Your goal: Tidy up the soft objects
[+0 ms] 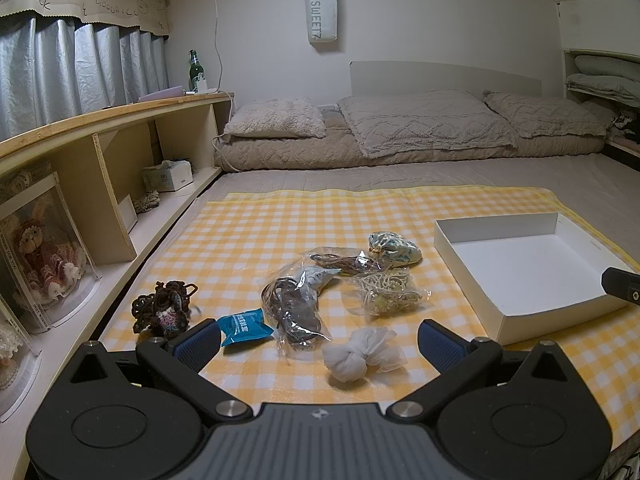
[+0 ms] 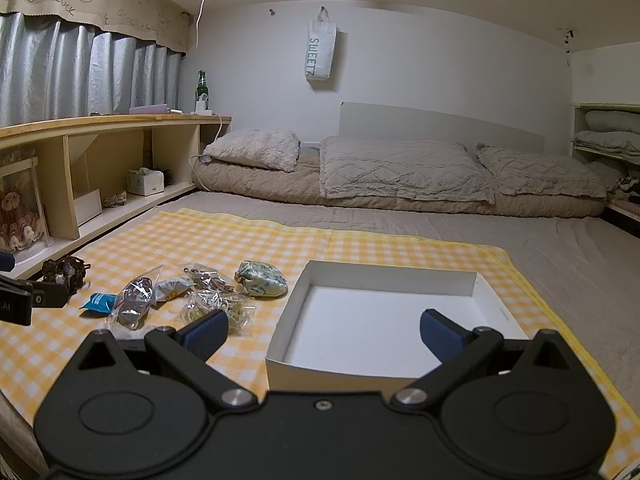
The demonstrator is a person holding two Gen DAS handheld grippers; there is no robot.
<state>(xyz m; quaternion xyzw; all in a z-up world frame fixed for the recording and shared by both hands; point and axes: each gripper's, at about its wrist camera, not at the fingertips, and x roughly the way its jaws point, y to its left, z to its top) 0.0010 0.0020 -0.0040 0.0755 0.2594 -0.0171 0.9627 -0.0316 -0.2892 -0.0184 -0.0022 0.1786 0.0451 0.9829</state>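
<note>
Several soft items lie on a yellow checked cloth (image 1: pixel 256 236): a white knotted cloth bundle (image 1: pixel 360 354), a blue packet (image 1: pixel 245 326), a dark crocheted piece (image 1: pixel 164 308), clear bags of cords (image 1: pixel 294 306), a bag of cream cord (image 1: pixel 386 290) and a patterned pouch (image 1: pixel 394 248). My left gripper (image 1: pixel 318 344) is open just above the white bundle, holding nothing. An empty white box (image 2: pixel 380 320) sits to the right; my right gripper (image 2: pixel 324 334) hangs open over its near edge. In the right wrist view the pouch (image 2: pixel 262 284) lies left of the box.
A low wooden shelf (image 1: pixel 100 168) runs along the left with a tissue box (image 1: pixel 168 176) and boxed dolls (image 1: pixel 40 248). Pillows and a folded quilt (image 1: pixel 400 128) lie at the far end of the bed. A bottle (image 1: pixel 195 70) stands on the shelf top.
</note>
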